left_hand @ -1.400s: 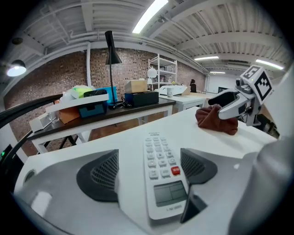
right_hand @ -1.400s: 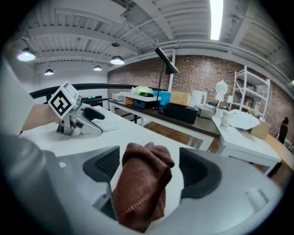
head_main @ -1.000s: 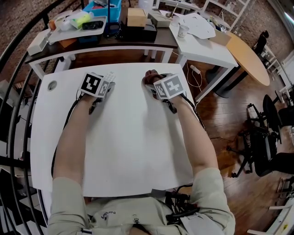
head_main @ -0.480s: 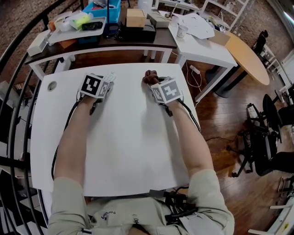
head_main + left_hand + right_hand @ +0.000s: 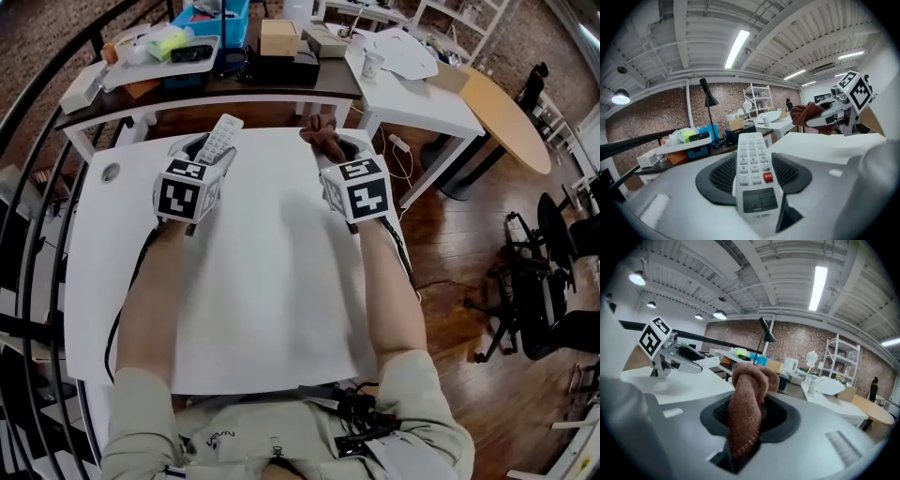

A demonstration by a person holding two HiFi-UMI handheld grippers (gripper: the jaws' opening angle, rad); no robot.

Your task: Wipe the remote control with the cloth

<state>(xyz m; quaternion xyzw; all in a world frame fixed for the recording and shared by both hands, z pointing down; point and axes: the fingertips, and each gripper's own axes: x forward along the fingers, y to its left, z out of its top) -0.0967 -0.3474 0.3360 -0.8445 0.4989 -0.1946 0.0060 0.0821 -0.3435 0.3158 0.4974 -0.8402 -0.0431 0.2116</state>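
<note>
Over the white table (image 5: 253,300), the left gripper (image 5: 208,157) is clamped on the lower end of the remote (image 5: 221,134). Its jaws have just been closing, and the remote is held keys-up, pointing away. Beside it, well apart, the brown cloth (image 5: 322,139) is pinched, bunched, in the right gripper (image 5: 336,150), whose jaws have also just been closing. Beyond, a cluttered desk (image 5: 216,89) is seen.

Gap: bare white table (image 5: 272,281) between our left gripper (image 5: 208,155) and right gripper (image 5: 330,150), passable.
Ahead: cluttered dark bench (image 5: 234,89) blocks us.
Left: black railing (image 5: 37,89).
</note>
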